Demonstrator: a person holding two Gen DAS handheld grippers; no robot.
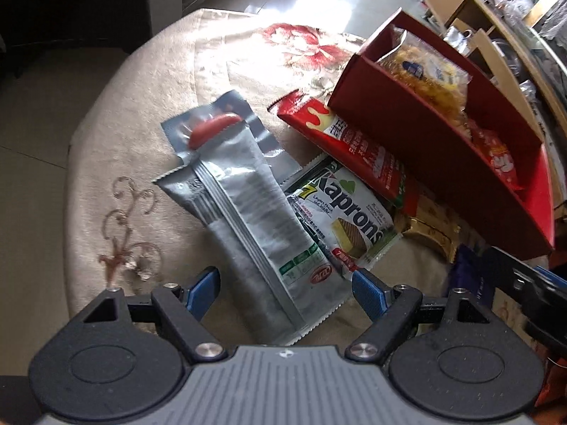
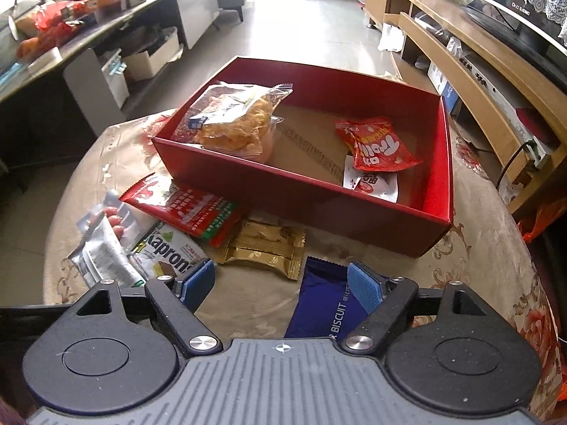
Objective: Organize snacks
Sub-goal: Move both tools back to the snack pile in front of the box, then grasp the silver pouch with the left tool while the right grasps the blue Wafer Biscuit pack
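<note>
A red box point(image 2: 319, 191) stands on the round table, holding a yellow crisp bag point(image 2: 234, 120) and a red sweet packet point(image 2: 379, 145). In front of it lie a silver pouch point(image 1: 248, 212), a white Kaprons wafer pack point(image 1: 347, 212), a long red packet point(image 1: 354, 145), a gold packet point(image 2: 265, 248) and a blue biscuit pack point(image 2: 326, 304). My left gripper point(image 1: 283, 290) is open, hanging over the near end of the silver pouch, pads apart from it. My right gripper point(image 2: 281, 283) is open above the table, its right pad over the blue biscuit pack's edge, not pressing it.
The table wears a beige cloth with red flowers point(image 1: 304, 46). A wooden TV bench point(image 2: 471, 71) runs along the right; a cluttered dark counter point(image 2: 71, 28) and white storage boxes point(image 2: 149, 60) stand at left. Tiled floor lies beyond the table's far edge.
</note>
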